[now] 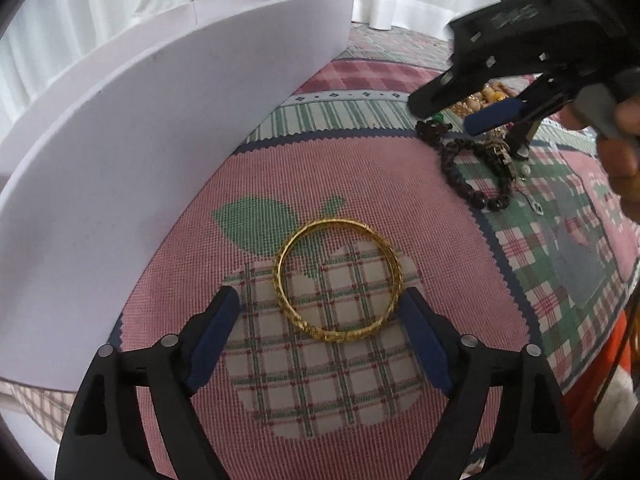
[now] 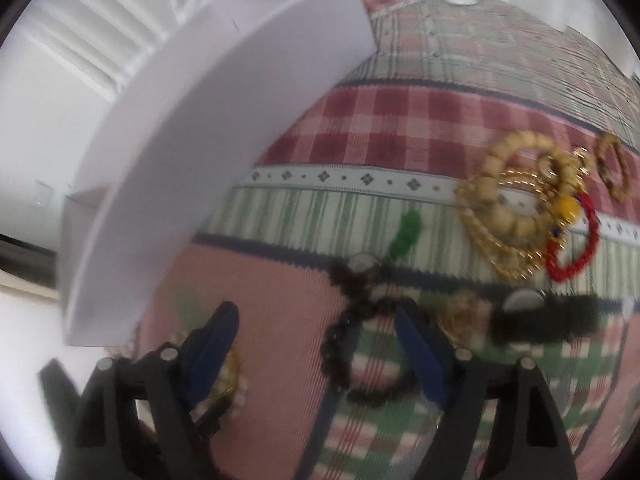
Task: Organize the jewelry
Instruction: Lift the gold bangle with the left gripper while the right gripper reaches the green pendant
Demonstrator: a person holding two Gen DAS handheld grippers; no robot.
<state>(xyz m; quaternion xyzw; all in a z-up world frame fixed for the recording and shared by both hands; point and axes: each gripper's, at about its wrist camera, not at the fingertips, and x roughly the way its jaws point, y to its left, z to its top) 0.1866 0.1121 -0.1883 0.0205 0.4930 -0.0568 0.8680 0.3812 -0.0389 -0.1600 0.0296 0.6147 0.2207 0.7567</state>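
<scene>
Hovering spread-jawed, the left gripper (image 1: 320, 312) frames a gold bangle (image 1: 337, 280), ready to close, while the right gripper (image 2: 318, 322), also spread, hangs over dark beads (image 2: 340, 344).

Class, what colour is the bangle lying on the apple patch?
Gold bangle; clearest in the left wrist view.

Black hand-held gripper (image 1: 322, 304) (blue pads (image 1: 218, 334)).

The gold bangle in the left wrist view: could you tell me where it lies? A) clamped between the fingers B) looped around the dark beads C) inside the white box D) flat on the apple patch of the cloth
D: the gold bangle lies flat on the cloth's apple patch, ahead of the open left gripper.
</scene>
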